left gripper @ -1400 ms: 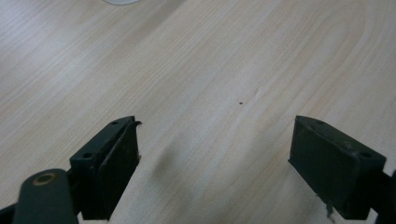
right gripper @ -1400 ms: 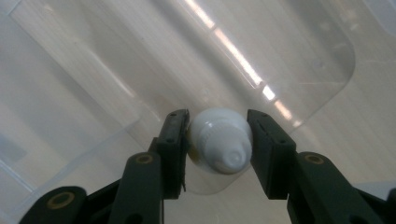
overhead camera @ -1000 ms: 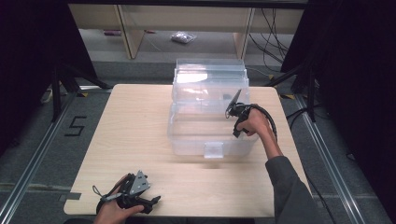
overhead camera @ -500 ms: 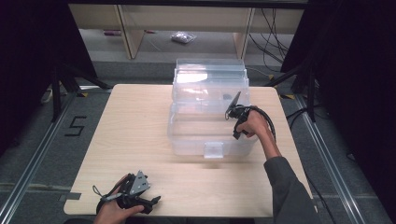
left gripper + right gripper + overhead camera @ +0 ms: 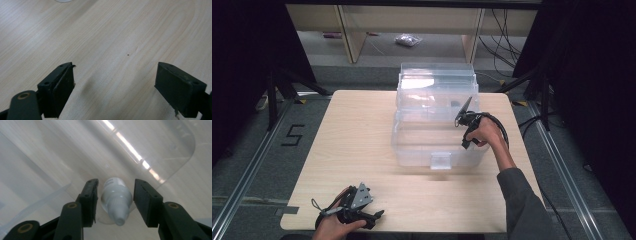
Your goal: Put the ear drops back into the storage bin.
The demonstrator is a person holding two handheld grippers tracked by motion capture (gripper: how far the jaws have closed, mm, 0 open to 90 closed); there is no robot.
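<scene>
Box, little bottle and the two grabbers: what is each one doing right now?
Clear plastic box: lid up, standing on the table.
Small white bottle: cap on, inside the box, between the jaws with a gap on both sides.
Right gripper: open, jaws have just been opening, reaching into the box.
Left gripper: open, holding nothing, low over bare table.

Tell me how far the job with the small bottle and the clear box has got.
Done: the small white bottle lies on the floor of the clear plastic box. In hand: the right gripper has just been opening, its jaws either side of the bottle with gaps showing. Left: lift that gripper out. The left gripper is open over the table.
</scene>
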